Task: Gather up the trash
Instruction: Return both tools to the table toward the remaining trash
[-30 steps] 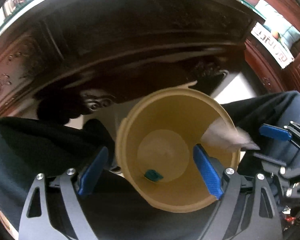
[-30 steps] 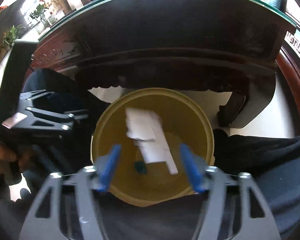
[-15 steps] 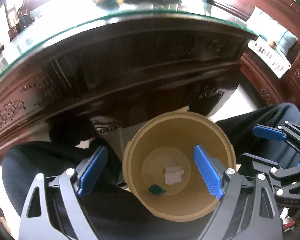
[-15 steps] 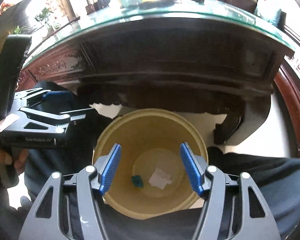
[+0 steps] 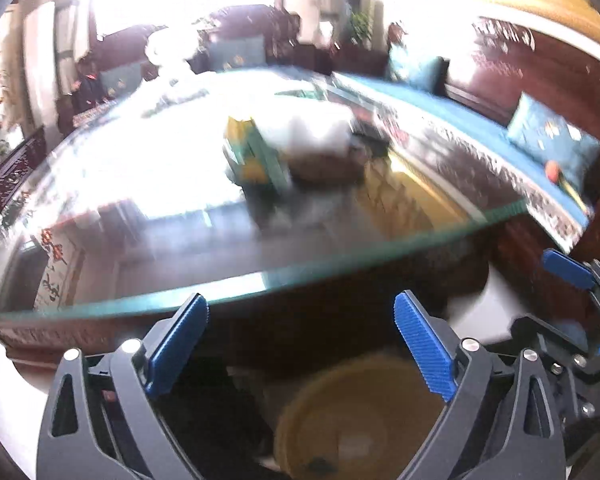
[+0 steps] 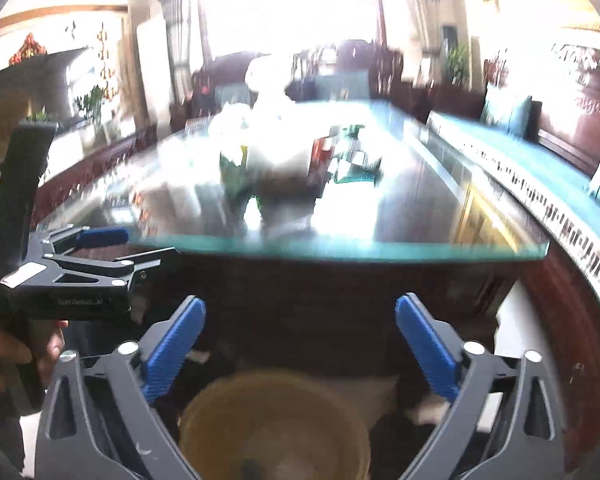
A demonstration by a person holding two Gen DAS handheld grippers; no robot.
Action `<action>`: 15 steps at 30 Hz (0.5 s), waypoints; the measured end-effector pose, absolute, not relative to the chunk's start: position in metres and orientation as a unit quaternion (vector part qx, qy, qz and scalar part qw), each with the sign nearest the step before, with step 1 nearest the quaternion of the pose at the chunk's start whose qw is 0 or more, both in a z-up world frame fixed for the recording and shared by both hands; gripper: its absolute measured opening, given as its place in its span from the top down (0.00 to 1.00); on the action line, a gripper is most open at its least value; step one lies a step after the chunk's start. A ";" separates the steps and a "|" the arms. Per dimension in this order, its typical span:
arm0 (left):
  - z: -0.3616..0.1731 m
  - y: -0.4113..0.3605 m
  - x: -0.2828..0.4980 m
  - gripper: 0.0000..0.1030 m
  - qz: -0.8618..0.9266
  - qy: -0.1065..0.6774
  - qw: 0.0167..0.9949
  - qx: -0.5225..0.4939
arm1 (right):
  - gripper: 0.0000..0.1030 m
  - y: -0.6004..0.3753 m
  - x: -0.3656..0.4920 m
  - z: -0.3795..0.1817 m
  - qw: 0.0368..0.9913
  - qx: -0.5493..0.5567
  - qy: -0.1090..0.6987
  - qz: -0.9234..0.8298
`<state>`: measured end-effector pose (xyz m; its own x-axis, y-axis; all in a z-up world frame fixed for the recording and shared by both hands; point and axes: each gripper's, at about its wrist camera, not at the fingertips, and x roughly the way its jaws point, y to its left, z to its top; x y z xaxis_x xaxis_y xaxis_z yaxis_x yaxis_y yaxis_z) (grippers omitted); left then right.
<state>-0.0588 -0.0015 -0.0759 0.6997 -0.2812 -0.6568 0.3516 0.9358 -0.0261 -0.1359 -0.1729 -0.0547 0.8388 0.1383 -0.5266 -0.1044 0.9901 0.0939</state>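
Both my views swing up from the round yellow plastic bin point(image 6: 274, 424) to the glass-topped dark wood table point(image 5: 228, 240): paper's dropped, next hunt starts. Bin sits low at six o'clock. Blurred green-yellow carton point(image 5: 256, 156) at twelve. My left claw point(image 5: 300, 344) and right claw point(image 6: 300, 344) both gape, empty.

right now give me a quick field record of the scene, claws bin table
left claw: open, empty
right claw: open, empty
bin: yellow, on the floor below both claws, in front of the table
table: glass top, dark carved wood
on the table: green-yellow carton, blurred white items; details unclear
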 end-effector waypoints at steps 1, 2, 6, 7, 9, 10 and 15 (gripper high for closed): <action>-0.068 -0.001 -0.051 0.07 -0.167 0.337 0.925 0.044 | 0.08 -0.175 -0.131 -0.049 0.961 0.030 0.267 0.062; -0.062 0.000 -0.042 0.07 -0.161 0.332 0.929 0.040 | 0.08 -0.177 -0.125 -0.043 0.964 0.030 0.258 0.061; -0.046 -0.002 -0.005 0.07 -0.135 0.320 0.937 0.027 | 0.08 -0.181 -0.099 -0.020 0.973 0.025 0.225 0.054; -0.046 -0.002 0.002 0.07 -0.131 0.319 0.938 0.027 | 0.08 -0.181 -0.093 -0.016 0.974 0.026 0.219 0.057; -0.046 -0.001 0.020 0.07 -0.117 0.320 0.940 0.022 | 0.08 -0.182 -0.080 -0.012 0.975 0.027 0.213 0.057; -0.048 -0.001 0.031 0.07 -0.111 0.326 0.939 0.019 | 0.08 -0.182 -0.073 -0.012 0.975 0.027 0.213 0.060; -0.070 -0.005 0.070 0.09 -0.093 0.354 0.930 0.014 | 0.08 -0.184 -0.044 -0.017 0.972 0.030 0.223 0.068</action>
